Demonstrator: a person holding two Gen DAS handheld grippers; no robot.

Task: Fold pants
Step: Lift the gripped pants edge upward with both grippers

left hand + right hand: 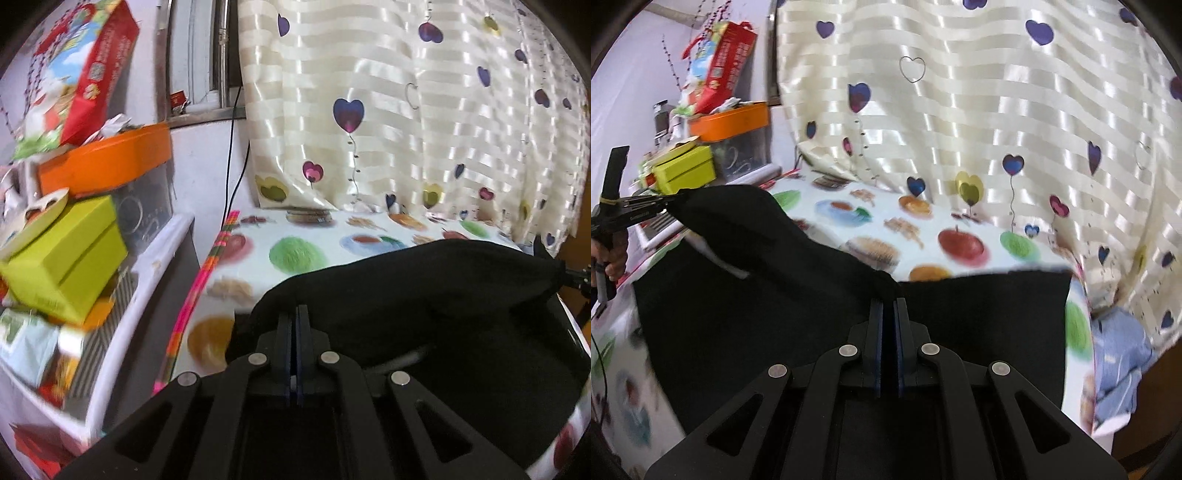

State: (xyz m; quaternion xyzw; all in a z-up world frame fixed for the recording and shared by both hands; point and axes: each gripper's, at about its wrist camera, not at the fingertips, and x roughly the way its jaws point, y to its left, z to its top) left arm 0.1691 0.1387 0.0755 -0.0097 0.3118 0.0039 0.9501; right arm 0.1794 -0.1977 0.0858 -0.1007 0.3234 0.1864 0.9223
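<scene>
Black pants [424,295] hang in a sagging span over a table covered with a fruit-print cloth [295,254]. In the left wrist view my left gripper [297,308] is shut on the pants' edge, and the fabric stretches away to the right, where the right gripper [569,275] grips its far end. In the right wrist view my right gripper [888,301] is shut on the upper edge of the pants [775,295]. At the far left there, the left gripper [666,206] pinches the other corner, with a hand [613,258] on its handle. The tablecloth [960,243] shows beyond the fabric.
A cream curtain with heart balloons [406,110] hangs behind the table. A white shelf at the left holds a green box [74,251], an orange box [103,162] and a red box [96,66]. A black cable [231,147] runs down the wall. Blue cloth [1123,350] lies past the table's right edge.
</scene>
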